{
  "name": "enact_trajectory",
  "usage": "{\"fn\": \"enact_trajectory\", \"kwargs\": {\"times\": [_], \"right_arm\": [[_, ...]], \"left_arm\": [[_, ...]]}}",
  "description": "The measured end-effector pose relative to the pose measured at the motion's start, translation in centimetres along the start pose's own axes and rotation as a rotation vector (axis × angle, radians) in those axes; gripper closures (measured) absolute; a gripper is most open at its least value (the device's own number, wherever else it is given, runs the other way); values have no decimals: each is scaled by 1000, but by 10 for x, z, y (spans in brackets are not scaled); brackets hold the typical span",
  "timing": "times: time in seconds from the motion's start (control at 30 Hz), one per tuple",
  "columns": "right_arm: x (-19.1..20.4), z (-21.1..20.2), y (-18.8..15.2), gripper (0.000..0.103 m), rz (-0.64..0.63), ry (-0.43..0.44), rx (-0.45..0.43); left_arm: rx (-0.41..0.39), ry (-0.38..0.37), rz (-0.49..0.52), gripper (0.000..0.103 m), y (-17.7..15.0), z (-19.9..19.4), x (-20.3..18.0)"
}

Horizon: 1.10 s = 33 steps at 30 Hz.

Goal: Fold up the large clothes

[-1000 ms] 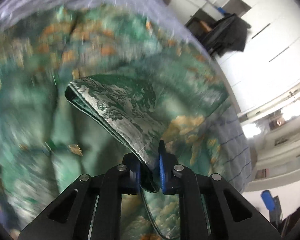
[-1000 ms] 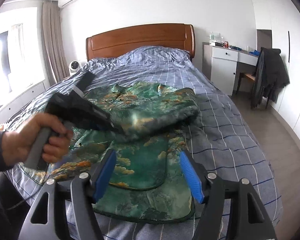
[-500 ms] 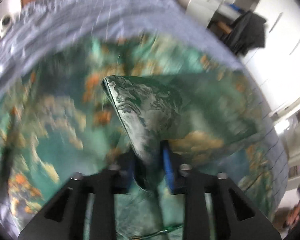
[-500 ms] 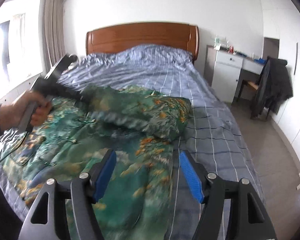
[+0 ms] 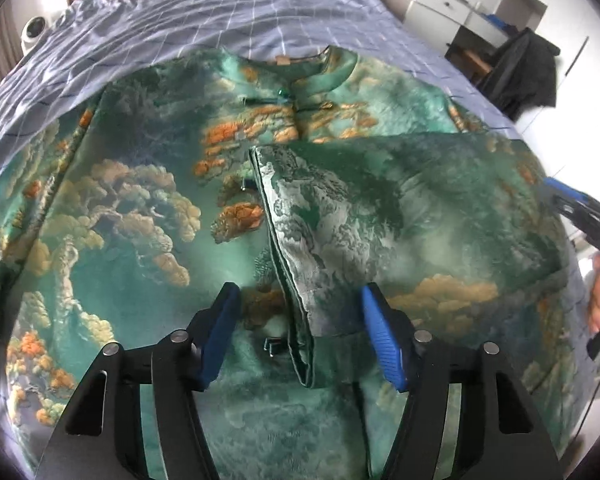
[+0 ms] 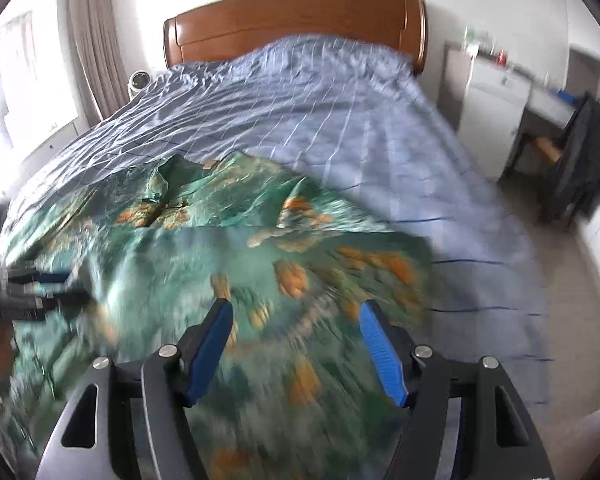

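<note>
A green silk jacket (image 5: 120,200) with orange and cream cloud patterns lies spread on the bed, collar (image 5: 320,68) at the far end. One sleeve (image 5: 380,208) is folded across its front. The sleeve's cuff lies between the jaws of my left gripper (image 5: 300,294), which are opening, and the blue pads do not touch it. My right gripper (image 6: 295,309) hovers over the jacket's (image 6: 220,248) right half in a blurred view. Its jaws are closing slightly, with nothing pinched between them. Each gripper shows at the edge of the other's view: the right gripper (image 5: 580,216) and the left gripper (image 6: 32,284).
The bed has a blue checked cover (image 5: 220,8) and a wooden headboard (image 6: 292,20). A white desk (image 6: 496,92) and a chair with a dark coat (image 6: 588,160) stand to the right across a strip of floor. A small white fan (image 6: 140,82) sits at the left.
My left gripper opened and let go of the sleeve cuff, which now rests across the jacket's front. My right gripper swept in over the jacket's right side.
</note>
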State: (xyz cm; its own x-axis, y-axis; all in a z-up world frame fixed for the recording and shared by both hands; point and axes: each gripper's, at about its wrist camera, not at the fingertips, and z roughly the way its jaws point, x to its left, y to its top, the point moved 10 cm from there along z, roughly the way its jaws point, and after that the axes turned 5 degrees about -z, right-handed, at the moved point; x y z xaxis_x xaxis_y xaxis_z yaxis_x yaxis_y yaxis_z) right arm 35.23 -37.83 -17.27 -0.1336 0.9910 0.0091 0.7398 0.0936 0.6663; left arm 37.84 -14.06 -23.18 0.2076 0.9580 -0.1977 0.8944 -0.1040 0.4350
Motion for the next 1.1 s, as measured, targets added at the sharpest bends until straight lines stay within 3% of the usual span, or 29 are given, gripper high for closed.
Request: {"fn": "enact_trajectory", "kwargs": {"times": [0.17, 0.27, 0.4, 0.6, 0.77, 0.9, 1.0, 1.1], "right_arm": [[-1, 74, -23, 39, 57, 34, 148], [0, 82, -28, 39, 45, 24, 162], [5, 58, -29, 39, 42, 37, 155], [25, -2, -73, 39, 12, 65, 166], [23, 24, -97, 37, 27, 46, 241], [24, 28, -91, 36, 39, 7, 252], [31, 0, -84, 35, -1, -62, 205], [54, -43, -88, 28, -11, -35, 155]], "left_arm": [[-10, -2, 3, 36, -4, 9, 3], [-19, -6, 0, 36, -5, 9, 3], [-31, -10, 2, 36, -7, 4, 2], [-47, -3, 21, 33, -11, 3, 1], [-63, 26, 28, 27, -10, 1, 0], [-85, 29, 13, 20, -21, -24, 8], [-116, 36, 13, 14, -40, -54, 25], [-151, 81, 15, 8, -66, -85, 55]]}}
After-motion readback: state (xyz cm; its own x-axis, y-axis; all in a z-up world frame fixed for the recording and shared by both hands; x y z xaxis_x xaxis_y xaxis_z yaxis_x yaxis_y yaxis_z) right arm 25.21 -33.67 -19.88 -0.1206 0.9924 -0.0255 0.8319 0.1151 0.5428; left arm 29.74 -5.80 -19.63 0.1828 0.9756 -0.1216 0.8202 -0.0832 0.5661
